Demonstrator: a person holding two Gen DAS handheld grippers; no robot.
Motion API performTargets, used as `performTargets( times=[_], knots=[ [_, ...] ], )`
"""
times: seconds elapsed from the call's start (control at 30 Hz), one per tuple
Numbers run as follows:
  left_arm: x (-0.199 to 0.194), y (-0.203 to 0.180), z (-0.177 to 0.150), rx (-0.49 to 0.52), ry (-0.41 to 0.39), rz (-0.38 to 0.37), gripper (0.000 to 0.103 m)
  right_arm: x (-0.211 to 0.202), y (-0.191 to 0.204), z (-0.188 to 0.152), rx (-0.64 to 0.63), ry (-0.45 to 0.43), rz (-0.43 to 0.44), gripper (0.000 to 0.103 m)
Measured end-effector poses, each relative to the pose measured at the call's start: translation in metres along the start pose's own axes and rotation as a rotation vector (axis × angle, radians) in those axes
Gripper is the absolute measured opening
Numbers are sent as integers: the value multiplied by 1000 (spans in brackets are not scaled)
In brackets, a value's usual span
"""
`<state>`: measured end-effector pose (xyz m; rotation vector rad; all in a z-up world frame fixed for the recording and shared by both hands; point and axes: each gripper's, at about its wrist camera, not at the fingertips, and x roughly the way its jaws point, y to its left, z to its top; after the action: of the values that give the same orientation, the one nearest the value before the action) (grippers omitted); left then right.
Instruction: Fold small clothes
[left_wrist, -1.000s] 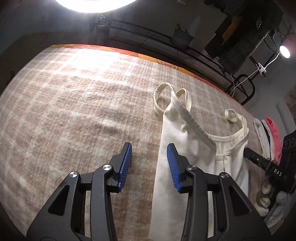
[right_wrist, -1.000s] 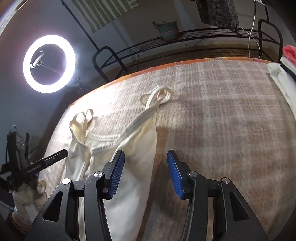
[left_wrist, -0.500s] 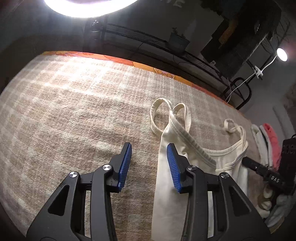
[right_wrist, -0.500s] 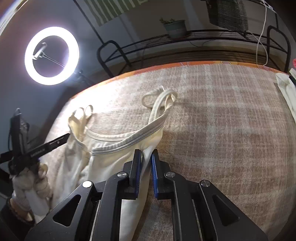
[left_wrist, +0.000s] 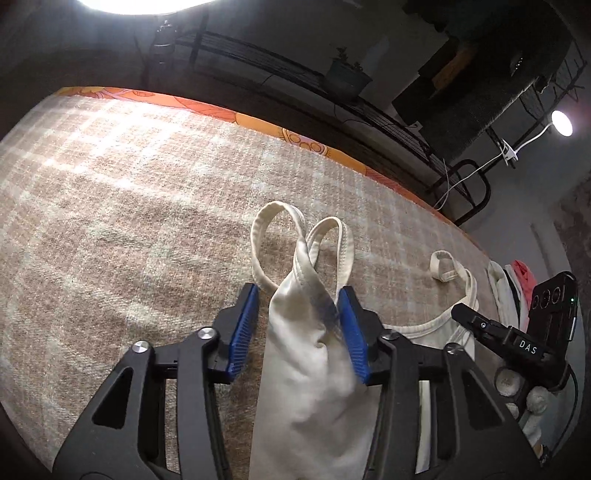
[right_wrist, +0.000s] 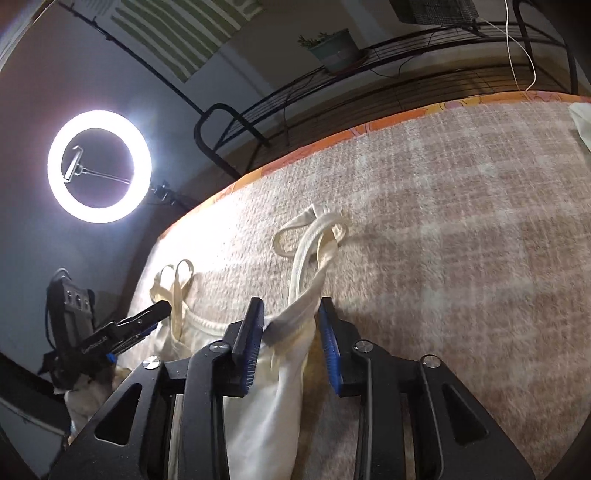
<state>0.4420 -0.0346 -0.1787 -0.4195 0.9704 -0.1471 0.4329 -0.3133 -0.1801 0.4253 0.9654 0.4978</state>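
A cream sleeveless top lies on the plaid blanket, its sides folded inward. In the left wrist view my left gripper is open, and the top's left shoulder, below its two looped straps, sits between the blue pads, against the right one. In the right wrist view my right gripper is open around the top's right shoulder edge; its straps lie ahead. The other gripper shows at each view's edge.
The blanket's orange-edged far side meets a black wire rack. A ring light stands at the left. Folded clothes lie stacked at the right end. A white cloth lies at the far right.
My left gripper moved right, so the top's left shoulder now sits between its pads. My right gripper, shut on the top's right edge half a second ago, has opened.
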Motion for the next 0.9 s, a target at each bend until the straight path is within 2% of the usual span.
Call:
performTargets(
  times=[0.03,0.1,0.23,0.5,0.7,0.9],
  knots=[
    [2,3,0,-5,1,9,15,2,-1,0,8,1,0,8],
    [6,7,2,-35,8,-20,6,1,-1,0,14,-7,2,6],
    [0,13,-1,-69,5,-48,5,-6,3,0,11,-34,-1,5],
    [-33,1,-6,-29,-27,-48,4,-31,22,4,-56,-78,5,4],
    [-78,-3,-12,-6,-65,-58,4,-61,45,0,-105,-103,28,4],
    [-121,-8,-35,14,-80,-60,4,-96,70,-22,-154,-115,35,4]
  ],
)
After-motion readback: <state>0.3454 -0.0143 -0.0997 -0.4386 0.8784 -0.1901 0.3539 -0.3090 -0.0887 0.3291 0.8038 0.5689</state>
